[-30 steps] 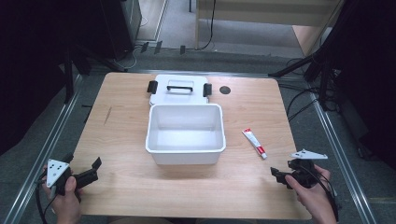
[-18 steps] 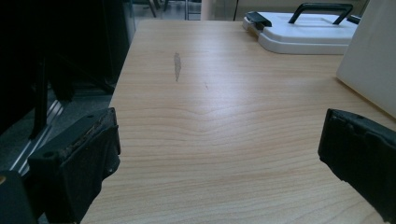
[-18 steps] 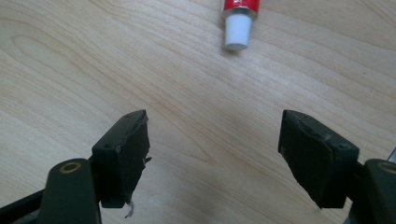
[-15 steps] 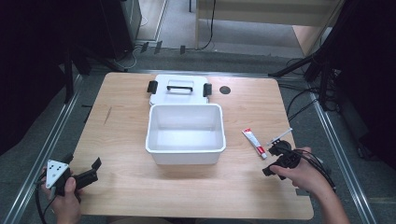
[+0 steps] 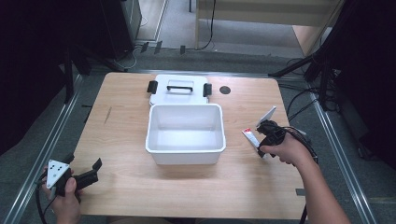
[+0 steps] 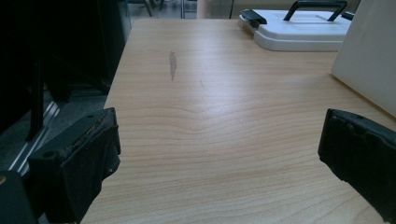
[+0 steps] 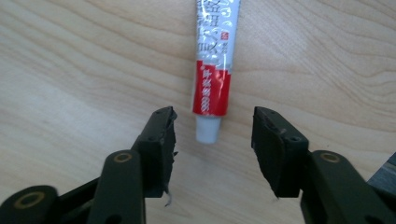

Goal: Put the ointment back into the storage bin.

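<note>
Now, the right gripper is closing in on a tube at centre frame.
Its jaws are narrowing but not gripping; the cap sits between them, the long axis pointing straight away.

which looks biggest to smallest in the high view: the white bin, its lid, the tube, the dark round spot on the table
1. white bin, largest
2. lid, partly hidden behind the bin, so its full size is unsure
3. tube, its near end covered by the right gripper
4. dark round spot, smallest
</note>
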The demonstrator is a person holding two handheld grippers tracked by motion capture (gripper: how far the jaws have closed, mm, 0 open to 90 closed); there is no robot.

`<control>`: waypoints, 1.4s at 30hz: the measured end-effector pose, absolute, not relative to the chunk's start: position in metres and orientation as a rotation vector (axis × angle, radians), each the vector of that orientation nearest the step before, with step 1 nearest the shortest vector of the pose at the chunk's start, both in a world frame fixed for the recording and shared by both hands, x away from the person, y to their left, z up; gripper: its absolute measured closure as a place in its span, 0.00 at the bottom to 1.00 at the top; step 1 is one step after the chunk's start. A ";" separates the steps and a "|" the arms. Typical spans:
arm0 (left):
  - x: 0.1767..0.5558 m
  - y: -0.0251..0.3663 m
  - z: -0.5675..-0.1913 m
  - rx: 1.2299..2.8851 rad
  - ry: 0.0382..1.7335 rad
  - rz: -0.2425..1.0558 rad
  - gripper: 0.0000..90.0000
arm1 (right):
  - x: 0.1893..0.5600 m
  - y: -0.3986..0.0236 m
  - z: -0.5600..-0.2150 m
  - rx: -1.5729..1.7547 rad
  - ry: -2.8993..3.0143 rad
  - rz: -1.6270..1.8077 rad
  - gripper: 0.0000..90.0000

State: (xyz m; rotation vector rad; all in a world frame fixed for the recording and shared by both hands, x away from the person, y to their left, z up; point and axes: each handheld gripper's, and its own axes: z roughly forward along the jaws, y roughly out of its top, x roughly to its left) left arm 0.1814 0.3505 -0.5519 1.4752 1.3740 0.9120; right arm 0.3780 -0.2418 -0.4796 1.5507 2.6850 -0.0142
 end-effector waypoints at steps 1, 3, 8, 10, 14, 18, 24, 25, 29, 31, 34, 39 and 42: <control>0.181 0.350 -0.552 1.476 1.373 0.912 0.00 | 0.382 -0.241 -0.482 1.552 2.685 -0.021 0.60; 0.181 0.350 -0.552 1.479 1.373 0.912 0.00 | 0.388 -0.239 -0.485 1.596 2.700 -0.005 0.65; 0.182 0.350 -0.552 1.482 1.371 0.912 0.00 | 0.399 -0.234 -0.491 1.611 2.720 -0.022 0.68; 0.182 0.350 -0.552 1.483 1.371 0.913 0.00 | 0.403 -0.233 -0.494 1.620 2.722 -0.036 0.70; 0.182 0.350 -0.552 1.484 1.369 0.913 0.00 | 0.407 -0.231 -0.499 1.611 2.732 -0.054 0.71; 0.182 0.350 -0.552 1.487 1.370 0.915 0.00 | 0.410 -0.227 -0.502 1.598 2.721 -0.072 0.73; 0.182 0.349 -0.552 1.489 1.373 0.913 0.00 | 0.413 -0.227 -0.503 1.594 2.725 -0.065 0.79; 0.182 0.349 -0.552 1.490 1.374 0.913 0.00 | 0.413 -0.227 -0.503 1.597 2.724 -0.064 0.80; 0.182 0.349 -0.552 1.492 1.373 0.915 0.00 | 0.413 -0.228 -0.503 1.589 2.728 -0.059 0.81; 0.182 0.349 -0.552 1.491 1.374 0.915 0.00 | 0.413 -0.228 -0.502 1.581 2.721 -0.066 0.81; 0.182 0.349 -0.552 1.495 1.374 0.914 0.00 | 0.413 -0.229 -0.497 1.590 2.717 -0.053 0.81; 0.183 0.349 -0.552 1.502 1.377 0.915 0.00 | 0.414 -0.228 -0.474 1.585 2.719 -0.011 0.81; 0.183 0.349 -0.552 1.503 1.377 0.915 0.00 | 0.415 -0.226 -0.460 1.584 2.711 0.013 0.81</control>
